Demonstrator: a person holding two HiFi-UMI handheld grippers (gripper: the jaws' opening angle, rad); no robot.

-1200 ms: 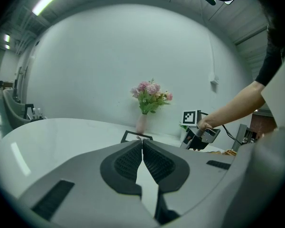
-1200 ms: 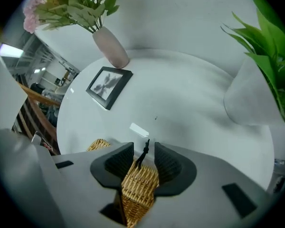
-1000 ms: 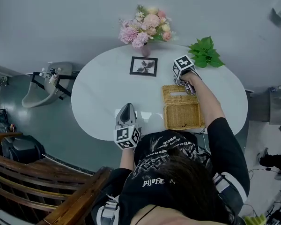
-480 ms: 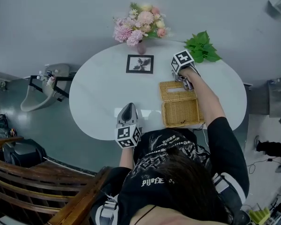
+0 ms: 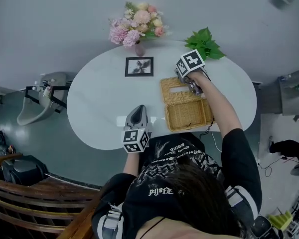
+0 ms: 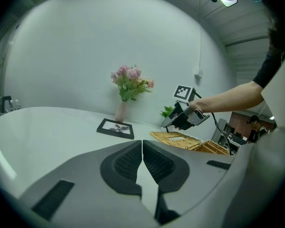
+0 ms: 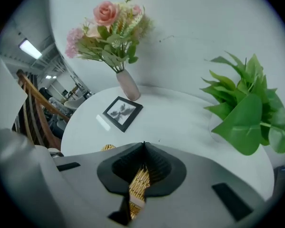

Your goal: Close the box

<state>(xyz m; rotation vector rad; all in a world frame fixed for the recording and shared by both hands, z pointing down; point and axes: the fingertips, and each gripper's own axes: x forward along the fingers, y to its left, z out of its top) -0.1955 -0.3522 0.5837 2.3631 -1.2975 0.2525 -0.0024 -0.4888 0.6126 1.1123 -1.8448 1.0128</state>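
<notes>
The right gripper (image 7: pixel 143 146) has just been closing its fingers (image 7: pixel 157 167), and they are now clamped on the woven edge of the lid (image 5: pixel 177 90) of the wicker box (image 5: pixel 190 116), with a strip of wicker showing between the pads; the lid is swung open, on the side of the box's body away from the person, and the box stands on the white worktop (image 5: pixel 104 108) close to its near edge; beyond these fingers and to their left are a framed picture (image 7: pixel 123 113) lying flat and a pink vase of flowers (image 7: pixel 128 85); to their right is a leafy green plant (image 7: pixel 247 113); the left gripper (image 6: pixel 142 142) is at the worktop's near edge, its fingers (image 6: pixel 127 163) pressed together with nothing between them; ahead of those fingers and to the right lies the open box, with the right gripper over its lid.
</notes>
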